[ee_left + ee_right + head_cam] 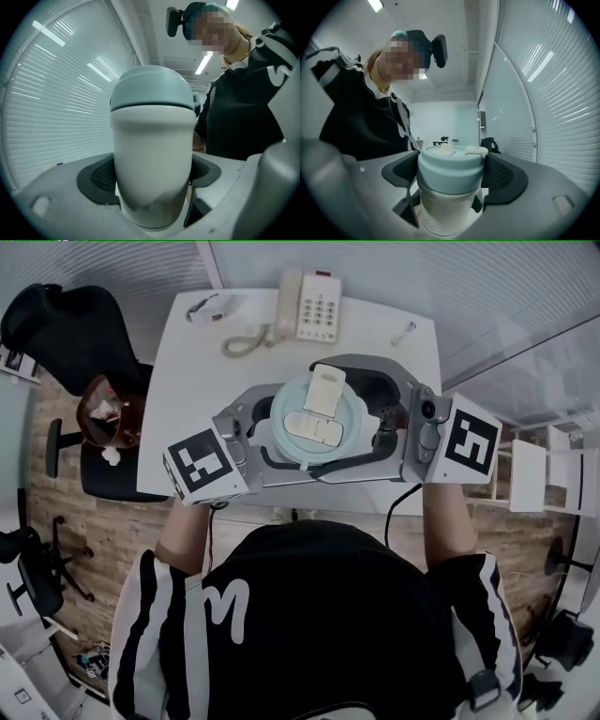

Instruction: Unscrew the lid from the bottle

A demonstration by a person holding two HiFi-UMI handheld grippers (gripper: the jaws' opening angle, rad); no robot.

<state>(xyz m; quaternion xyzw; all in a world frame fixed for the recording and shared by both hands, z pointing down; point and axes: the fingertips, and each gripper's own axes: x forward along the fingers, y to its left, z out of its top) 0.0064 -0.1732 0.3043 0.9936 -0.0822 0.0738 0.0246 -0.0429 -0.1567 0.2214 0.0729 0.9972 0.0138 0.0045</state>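
Note:
A white bottle point(152, 164) with a pale blue flip-top lid point(314, 420) is held in the air over the table, between both grippers. My left gripper point(152, 180) is shut on the white body, its dark pads point(101, 178) pressed against both sides. In the head view this left gripper point(298, 432) reaches in from the left. My right gripper point(450, 176) comes from the opposite side and is shut on the lid point(450, 171), pads point(501, 178) tight against its rim. Below the lid, the body point(447, 211) shows. From above, the right gripper point(349, 409) wraps the lid.
Under the bottle is a white table point(187, 399) with a desk phone point(314, 306), a small white object point(403, 332) and a clear packet point(211, 307) at its far side. A black chair point(66, 329) and a brown bag point(108, 418) stand left; a white rack point(534, 474) stands right.

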